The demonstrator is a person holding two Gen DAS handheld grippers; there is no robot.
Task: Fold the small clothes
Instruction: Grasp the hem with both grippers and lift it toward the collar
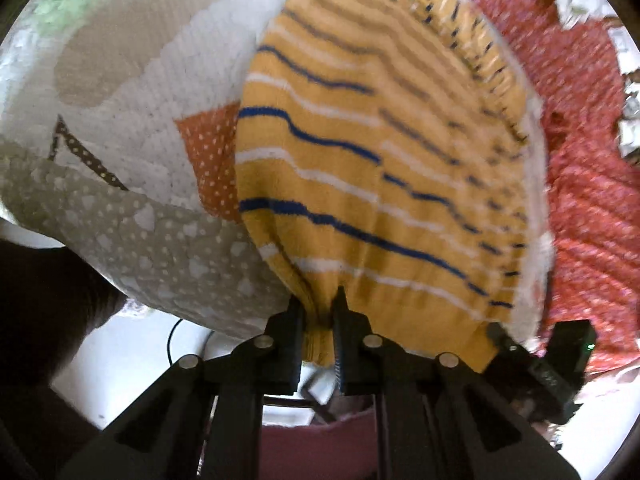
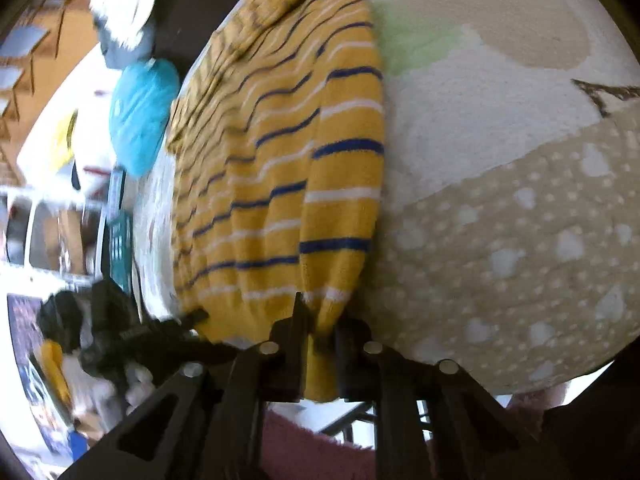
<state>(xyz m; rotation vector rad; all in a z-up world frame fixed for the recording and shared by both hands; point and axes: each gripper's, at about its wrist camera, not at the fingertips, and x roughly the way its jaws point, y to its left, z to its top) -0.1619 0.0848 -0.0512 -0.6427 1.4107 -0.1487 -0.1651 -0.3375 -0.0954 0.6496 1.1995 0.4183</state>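
Note:
A small mustard-yellow knit garment (image 1: 372, 184) with blue and white stripes lies on a patterned white and beige cloth surface (image 1: 132, 92). My left gripper (image 1: 318, 320) is shut on the garment's near edge, with fabric bunched between its fingers. In the right wrist view the same garment (image 2: 280, 184) lies on the surface (image 2: 500, 200), and my right gripper (image 2: 320, 328) is shut on another part of its near edge. The other gripper shows at the side of each view, at the right (image 1: 552, 364) and at the left (image 2: 120, 340).
A red patterned cloth (image 1: 580, 160) lies beyond the garment in the left wrist view. A turquoise item (image 2: 142, 116) and a white fluffy item (image 2: 120, 4) sit to the left in the right wrist view, with room clutter behind them. The surface's near edge runs just below both grippers.

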